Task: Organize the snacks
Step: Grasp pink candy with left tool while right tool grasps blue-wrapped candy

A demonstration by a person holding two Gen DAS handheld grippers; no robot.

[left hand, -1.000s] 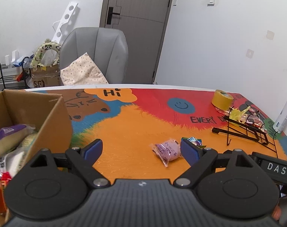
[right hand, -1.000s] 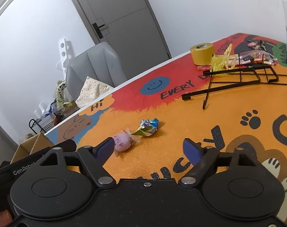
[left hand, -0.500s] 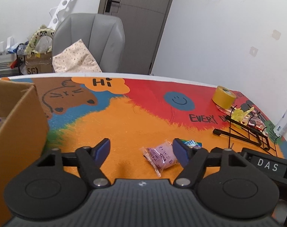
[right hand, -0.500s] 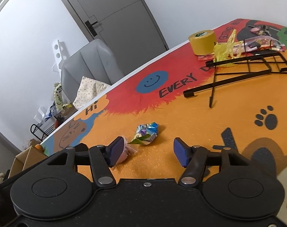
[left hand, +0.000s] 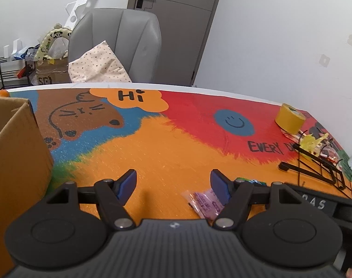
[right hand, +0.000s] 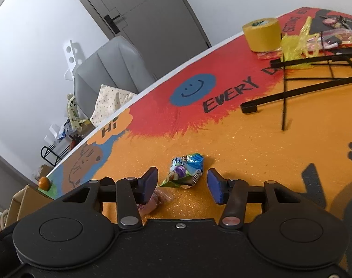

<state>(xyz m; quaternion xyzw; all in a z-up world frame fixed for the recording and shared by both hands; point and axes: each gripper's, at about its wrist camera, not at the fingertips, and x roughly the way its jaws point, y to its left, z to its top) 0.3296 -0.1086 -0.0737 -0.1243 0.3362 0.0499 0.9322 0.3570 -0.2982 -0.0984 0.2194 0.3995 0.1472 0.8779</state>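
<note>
the right gripper point(right hand: 182, 184) hangs spread wide around the blue-green candy point(right hand: 184, 170) on the mat. the left gripper point(left hand: 173, 181), also parted and empty, has the pink snack packet point(left hand: 204, 200) by its right finger. farther off stands the cardboard box point(left hand: 16, 143). closing off-centre could pinch only crinkly wrapper, and the candy might slip free.
</note>
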